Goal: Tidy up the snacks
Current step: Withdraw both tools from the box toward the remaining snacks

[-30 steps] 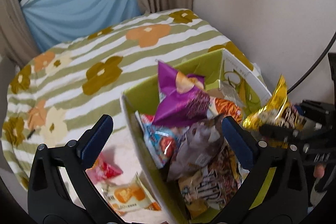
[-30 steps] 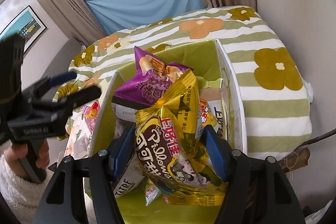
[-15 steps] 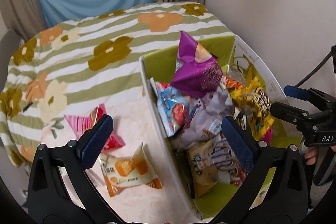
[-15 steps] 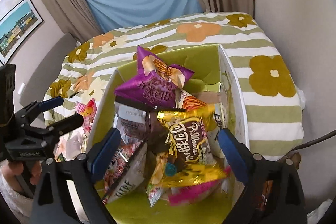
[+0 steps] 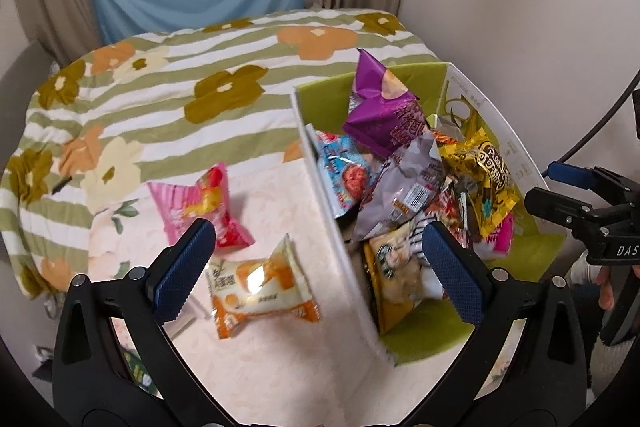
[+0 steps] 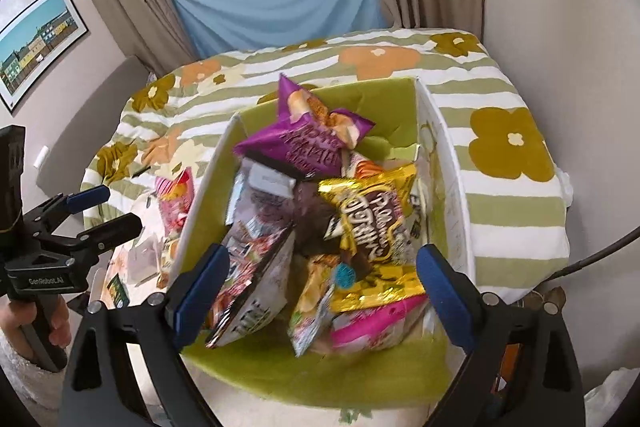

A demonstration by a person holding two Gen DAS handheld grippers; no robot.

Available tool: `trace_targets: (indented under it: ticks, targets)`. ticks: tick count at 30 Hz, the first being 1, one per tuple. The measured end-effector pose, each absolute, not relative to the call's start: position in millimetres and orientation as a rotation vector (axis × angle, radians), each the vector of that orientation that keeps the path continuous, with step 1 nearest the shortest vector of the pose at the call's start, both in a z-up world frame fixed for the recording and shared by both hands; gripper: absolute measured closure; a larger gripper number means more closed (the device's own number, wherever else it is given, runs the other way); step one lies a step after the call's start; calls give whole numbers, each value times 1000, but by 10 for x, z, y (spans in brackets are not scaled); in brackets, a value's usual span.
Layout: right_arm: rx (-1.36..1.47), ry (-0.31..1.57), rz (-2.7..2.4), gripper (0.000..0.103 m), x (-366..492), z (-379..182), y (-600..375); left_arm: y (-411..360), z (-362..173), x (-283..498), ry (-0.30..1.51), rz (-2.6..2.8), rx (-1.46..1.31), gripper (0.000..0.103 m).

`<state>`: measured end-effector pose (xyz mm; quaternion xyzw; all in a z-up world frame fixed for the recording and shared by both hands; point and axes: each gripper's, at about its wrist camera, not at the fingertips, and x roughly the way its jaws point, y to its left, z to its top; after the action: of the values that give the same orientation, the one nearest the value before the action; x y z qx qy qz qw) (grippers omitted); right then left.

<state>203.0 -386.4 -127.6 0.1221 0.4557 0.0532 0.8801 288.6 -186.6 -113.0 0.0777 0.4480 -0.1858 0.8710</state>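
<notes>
A white box with a green inside [image 5: 332, 211] [image 6: 448, 163] holds several snack bags. A purple bag [image 5: 384, 115] [image 6: 308, 139] stands on top and a gold bag [image 5: 484, 167] [image 6: 372, 223] lies on the pile. An orange-and-white bun pack [image 5: 256, 279] and a pink-red pack [image 5: 200, 203] [image 6: 174, 195] lie on the cloth left of the box. My left gripper [image 5: 316, 263] is open and empty above the bun pack and the box's left wall. My right gripper [image 6: 322, 291] is open and empty over the box's near end.
The box sits on a table under a striped cloth with flowers [image 5: 224, 95] [image 6: 512, 143]. A wall stands close on the right. Curtains and a blue sheet [image 6: 280, 3] hang behind. A black cable [image 6: 600, 255] runs at the right edge.
My right gripper let go of the gold bag, which now lies in the box, and drew back open. My left gripper moved left and back, bringing the two loose packs into view.
</notes>
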Motion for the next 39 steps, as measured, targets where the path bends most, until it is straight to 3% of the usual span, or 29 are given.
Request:
trace_targets:
  ticks: [12, 23, 31, 39]
  targets:
    - [241, 825, 93, 10, 1601, -859, -3122, -752, -806, 2435, 868, -341, 115, 1]
    - [239, 822, 97, 10, 1485, -774, -2030, 538, -729, 2190, 881, -273, 56, 1]
    - [206, 835, 134, 10, 1623, -893, -1306, 1311, -958, 2153, 923, -162, -2, 1]
    - [165, 939, 264, 10, 2005, -1222, -795, 1551, -1475, 2181, 1050, -49, -144, 1]
